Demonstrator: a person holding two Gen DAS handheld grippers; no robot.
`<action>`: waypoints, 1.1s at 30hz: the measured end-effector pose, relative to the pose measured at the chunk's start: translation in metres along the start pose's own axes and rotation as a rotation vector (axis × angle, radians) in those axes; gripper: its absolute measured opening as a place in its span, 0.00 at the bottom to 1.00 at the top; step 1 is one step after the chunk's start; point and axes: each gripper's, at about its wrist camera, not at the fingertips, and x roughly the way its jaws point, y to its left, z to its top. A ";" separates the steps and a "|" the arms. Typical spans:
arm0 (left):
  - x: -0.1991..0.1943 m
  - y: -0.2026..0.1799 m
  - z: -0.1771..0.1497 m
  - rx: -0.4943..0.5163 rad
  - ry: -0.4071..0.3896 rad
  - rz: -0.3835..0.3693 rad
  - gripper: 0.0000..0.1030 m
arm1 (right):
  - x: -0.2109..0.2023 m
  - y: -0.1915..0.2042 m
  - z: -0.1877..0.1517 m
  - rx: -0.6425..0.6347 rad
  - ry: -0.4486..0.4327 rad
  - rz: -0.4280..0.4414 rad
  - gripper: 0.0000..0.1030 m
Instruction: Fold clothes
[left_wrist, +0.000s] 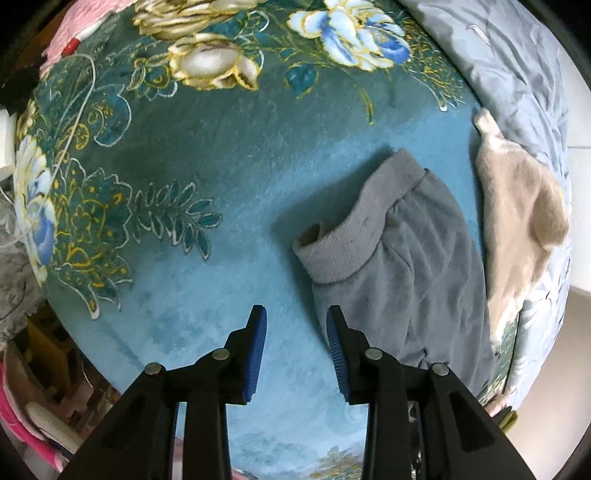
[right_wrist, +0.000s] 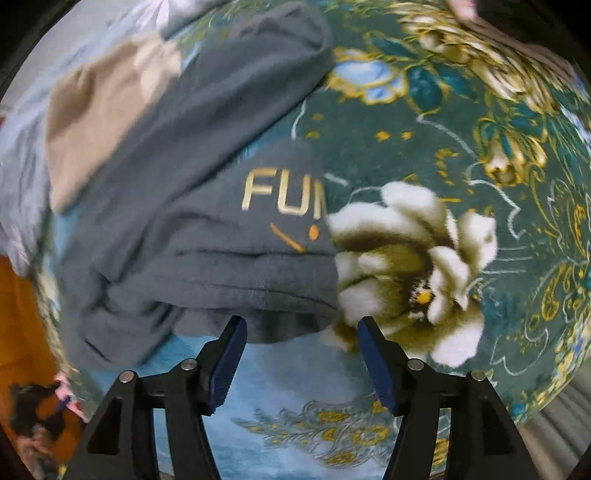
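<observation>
Both grippers, left (left_wrist: 296, 314) and right (right_wrist: 301, 325), gape empty; grey sweatshirt (right_wrist: 207, 236), seemingly bunched, risks a multi-layer pinch.

Teal floral blanket (left_wrist: 177, 236) over bed, pale grey quilt (left_wrist: 517, 66) alongside, light floor (left_wrist: 580, 314) beyond

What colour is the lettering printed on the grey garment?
Gold lettering reading "FU", partly cut off, on the grey garment; clearest in the right wrist view.

Bare blanket (left_wrist: 207, 258) lies open toward the bed's left edge; the grey sweatshirt (left_wrist: 417, 266) and beige garment (left_wrist: 517, 206) crowd its right edge.
</observation>
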 end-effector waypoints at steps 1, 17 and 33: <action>-0.002 0.000 -0.002 0.013 -0.005 0.005 0.33 | 0.005 0.004 -0.002 -0.017 0.005 -0.016 0.64; 0.004 0.032 -0.029 -0.037 0.033 -0.038 0.33 | -0.127 -0.012 -0.006 -0.211 -0.182 0.005 0.03; 0.006 0.049 -0.035 -0.123 0.043 -0.105 0.45 | -0.058 0.008 0.099 -0.272 0.024 -0.316 0.04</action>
